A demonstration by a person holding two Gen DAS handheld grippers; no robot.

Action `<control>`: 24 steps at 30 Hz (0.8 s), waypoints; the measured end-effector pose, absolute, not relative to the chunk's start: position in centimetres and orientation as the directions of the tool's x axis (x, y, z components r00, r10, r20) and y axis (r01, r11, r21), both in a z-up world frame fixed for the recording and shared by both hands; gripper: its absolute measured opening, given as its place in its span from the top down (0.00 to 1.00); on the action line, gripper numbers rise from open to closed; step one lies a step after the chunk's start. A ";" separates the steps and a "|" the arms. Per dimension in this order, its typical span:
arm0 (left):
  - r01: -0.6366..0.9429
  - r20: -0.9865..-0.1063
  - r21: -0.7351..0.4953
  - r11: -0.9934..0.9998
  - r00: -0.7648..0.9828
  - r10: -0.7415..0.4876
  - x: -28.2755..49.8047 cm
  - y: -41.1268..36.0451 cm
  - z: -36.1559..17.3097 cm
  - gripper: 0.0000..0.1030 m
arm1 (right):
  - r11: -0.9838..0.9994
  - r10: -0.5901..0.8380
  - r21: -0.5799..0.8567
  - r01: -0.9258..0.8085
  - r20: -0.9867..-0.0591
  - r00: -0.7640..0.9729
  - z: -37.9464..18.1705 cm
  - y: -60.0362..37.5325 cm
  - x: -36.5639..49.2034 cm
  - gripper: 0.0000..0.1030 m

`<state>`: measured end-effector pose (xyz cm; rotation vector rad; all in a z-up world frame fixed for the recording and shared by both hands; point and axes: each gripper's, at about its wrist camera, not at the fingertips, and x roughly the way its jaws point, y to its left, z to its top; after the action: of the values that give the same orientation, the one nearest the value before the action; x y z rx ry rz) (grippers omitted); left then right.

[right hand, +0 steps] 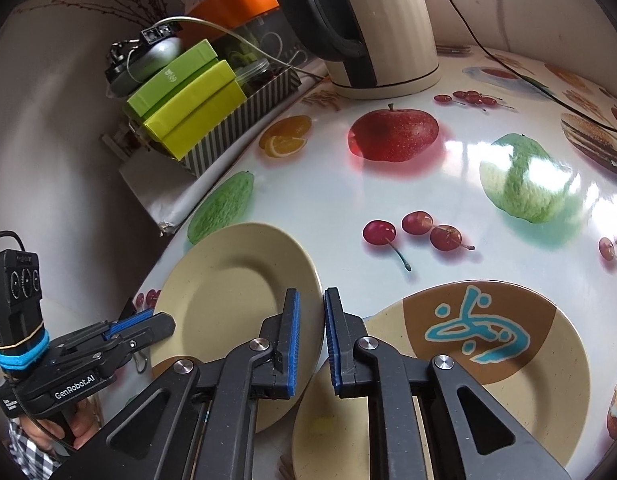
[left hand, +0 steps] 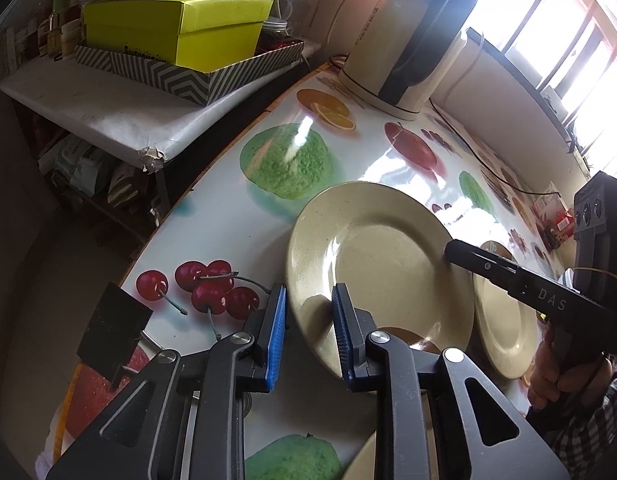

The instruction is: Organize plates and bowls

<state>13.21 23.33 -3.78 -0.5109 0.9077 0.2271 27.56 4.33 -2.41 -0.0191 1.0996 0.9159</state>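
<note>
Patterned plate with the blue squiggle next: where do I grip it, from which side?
Probably its bare right rim, coming in low from the right, one jaw above and one below. The patterned plate lies about flat, so only the thin rim offers a pinch, and its left edge is crowded by another plate.

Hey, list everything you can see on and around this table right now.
plain plate: one, cream, near table edge
patterned plate: one, cream, brown and blue, beside it
third plate: one, cream, nearest, partly hidden
kettle: one, cream and black, far side
boxes: two, green, stacked in striped tray
tablecloth: one, white, fruit print
left gripper: black, blue pads, shut on plain plate's rim
right gripper: same, opposite rim
</note>
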 end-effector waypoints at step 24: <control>-0.364 -0.758 -0.324 0.873 0.652 -0.010 11.1 21.9 -0.5 0.77 | 0.635 0.682 0.458 -0.622 -0.711 0.171 0.9 1.3 25.2 0.88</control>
<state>11.13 21.90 -0.49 -0.4813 0.8433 0.2100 25.15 1.33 0.87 0.0668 1.0486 0.9267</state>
